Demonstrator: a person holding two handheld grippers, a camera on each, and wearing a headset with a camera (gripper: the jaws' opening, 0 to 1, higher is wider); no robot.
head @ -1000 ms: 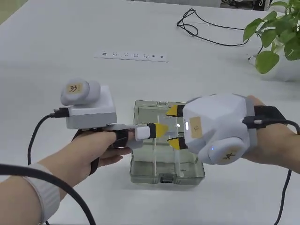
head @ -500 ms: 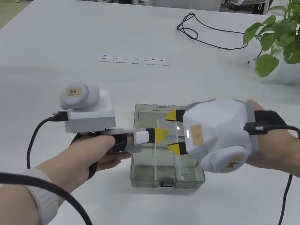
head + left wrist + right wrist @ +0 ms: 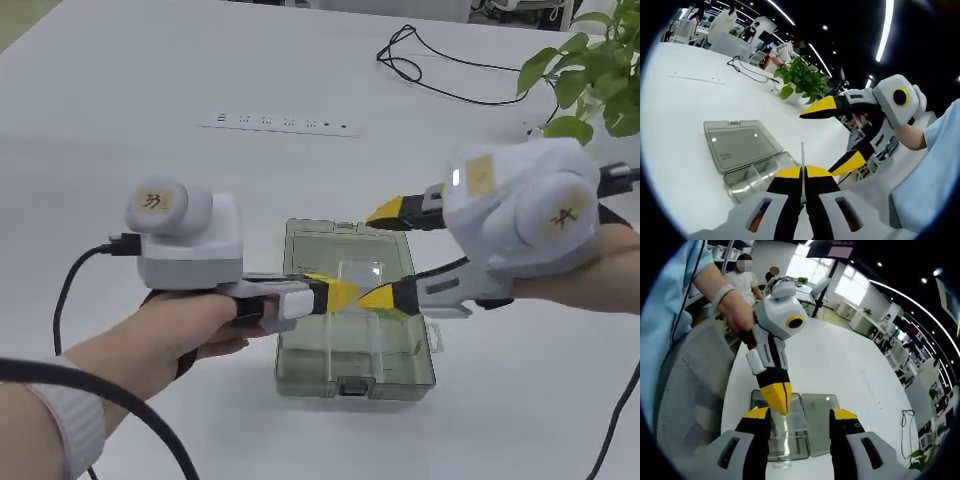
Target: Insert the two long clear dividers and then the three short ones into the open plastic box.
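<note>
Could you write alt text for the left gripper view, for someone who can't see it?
The left gripper pinches a thin clear divider edge-on between its yellow-tipped fingers, above an open plastic box on a white table. The right gripper is at the right, fingers apart.

White table (image 3: 120,90) — the work surface. A power strip (image 3: 280,123) lies flat towards its far side, a black cable (image 3: 384,58) loops at far right, and a leafy green plant (image 3: 590,70) stands at the right edge. Right gripper view — grey mesh chair (image 3: 685,390) beside the table.
</note>
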